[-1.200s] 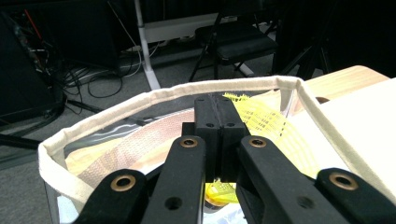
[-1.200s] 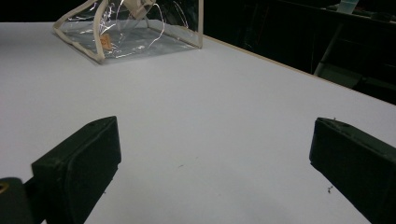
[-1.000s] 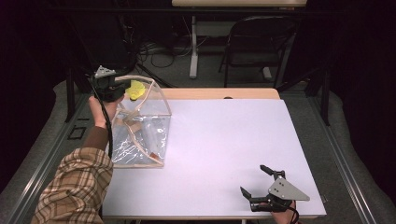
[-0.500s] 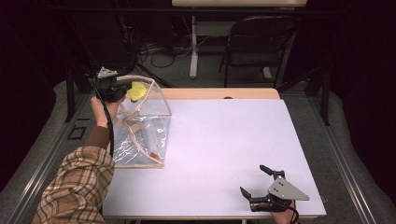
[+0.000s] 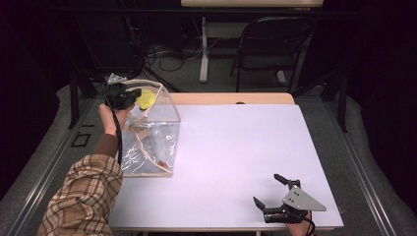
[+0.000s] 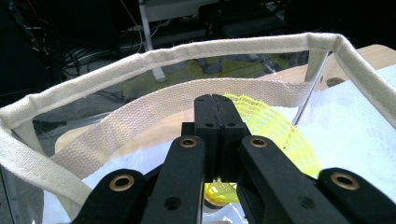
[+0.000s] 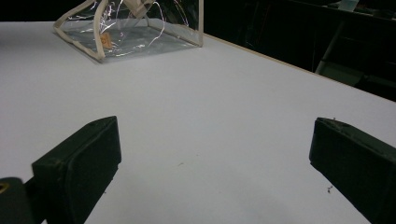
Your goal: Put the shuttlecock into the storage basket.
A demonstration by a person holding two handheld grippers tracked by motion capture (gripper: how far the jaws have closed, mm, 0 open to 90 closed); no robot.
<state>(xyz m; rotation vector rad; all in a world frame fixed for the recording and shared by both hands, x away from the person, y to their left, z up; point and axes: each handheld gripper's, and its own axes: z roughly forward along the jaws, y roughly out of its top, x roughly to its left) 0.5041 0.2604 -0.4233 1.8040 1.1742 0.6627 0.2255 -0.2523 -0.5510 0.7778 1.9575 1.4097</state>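
A clear plastic bag (image 5: 153, 140) with beige fabric trim stands at the left of the white table (image 5: 236, 147). My left gripper (image 5: 129, 93) is at the bag's mouth, shut, and a yellow mesh net (image 5: 145, 101) hangs from its tips. In the left gripper view the jaws of the left gripper (image 6: 215, 105) press together, with the yellow mesh (image 6: 275, 133) spreading out to their right inside the beige rim (image 6: 187, 51). My right gripper (image 5: 267, 189) rests open near the table's front right edge. The right gripper (image 7: 215, 154) has bare table between its pads, and the bag (image 7: 130, 32) lies far off.
A strip of wood (image 5: 231, 98) runs along the table's far edge. Beyond it are a folding chair (image 5: 275, 44), a white table leg (image 5: 203, 49) and cables on the floor. A plaid sleeve (image 5: 83, 196) comes in at the lower left.
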